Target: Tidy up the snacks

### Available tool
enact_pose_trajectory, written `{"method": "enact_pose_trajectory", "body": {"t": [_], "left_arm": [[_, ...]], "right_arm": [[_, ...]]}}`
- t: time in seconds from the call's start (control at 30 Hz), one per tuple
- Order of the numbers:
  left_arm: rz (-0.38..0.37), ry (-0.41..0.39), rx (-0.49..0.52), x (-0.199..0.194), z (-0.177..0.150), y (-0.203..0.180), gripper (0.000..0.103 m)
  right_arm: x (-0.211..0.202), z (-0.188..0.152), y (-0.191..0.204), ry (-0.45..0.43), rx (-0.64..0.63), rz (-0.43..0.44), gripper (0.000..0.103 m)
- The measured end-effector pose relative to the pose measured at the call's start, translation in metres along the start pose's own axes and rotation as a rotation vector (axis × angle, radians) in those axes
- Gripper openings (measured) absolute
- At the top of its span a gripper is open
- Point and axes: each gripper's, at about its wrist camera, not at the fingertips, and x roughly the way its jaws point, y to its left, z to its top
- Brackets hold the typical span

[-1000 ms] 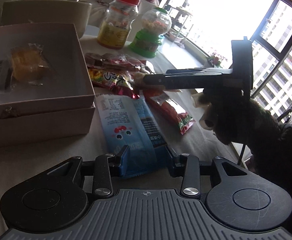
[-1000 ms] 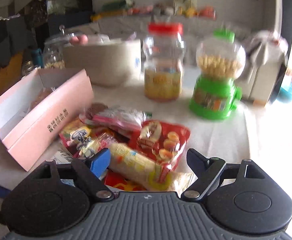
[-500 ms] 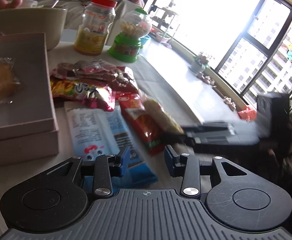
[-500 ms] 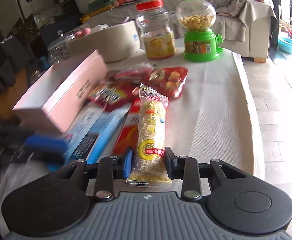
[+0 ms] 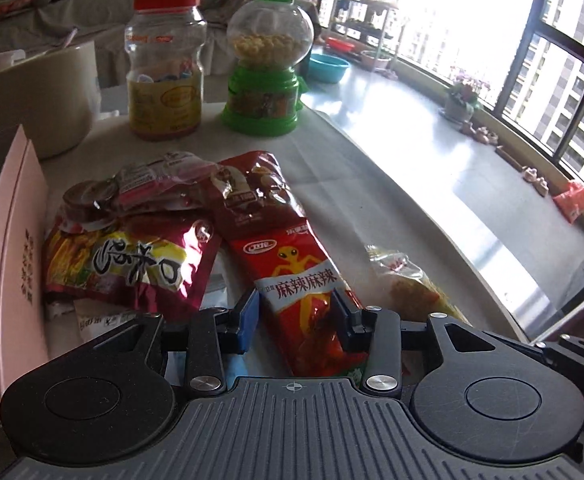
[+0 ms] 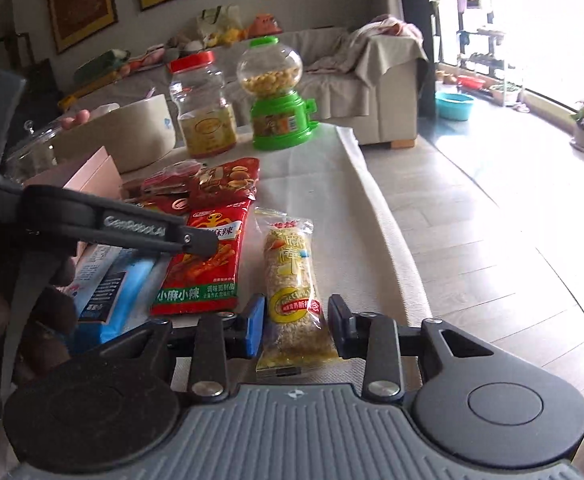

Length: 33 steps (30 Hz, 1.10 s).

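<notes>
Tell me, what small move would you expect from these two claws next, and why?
Probably the left gripper closes on the red spicy snack packet. Its jaws are opening with that packet lying between them, pads not yet pressing. The right gripper, jaws also opening, straddles the yellow cereal bar lying on the table, beside the red packet.

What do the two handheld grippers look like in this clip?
Both match: a ribbed grey body, two round black discs, black linkage arms with silver screws. On the left gripper and the right gripper, one pad is blue, the other black. The left's side carries white lettering.
</notes>
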Motion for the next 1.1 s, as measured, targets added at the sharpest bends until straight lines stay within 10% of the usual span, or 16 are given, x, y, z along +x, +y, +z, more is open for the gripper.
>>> {"method": "enact_pose_trajectory", "body": {"t": [0.4, 1.1], "left_arm": [[0.026, -0.039, 0.171, -0.008, -0.015, -0.022, 0.047], [-0.121, -0.042, 0.0, -0.02, -0.015, -0.009, 0.041]], "right_arm": [[-0.001, -0.001, -0.01, -0.03, 0.091, -0.044, 0.046], [-0.01, -0.005, -0.01, -0.077, 0.093, -0.045, 0.06]]}}
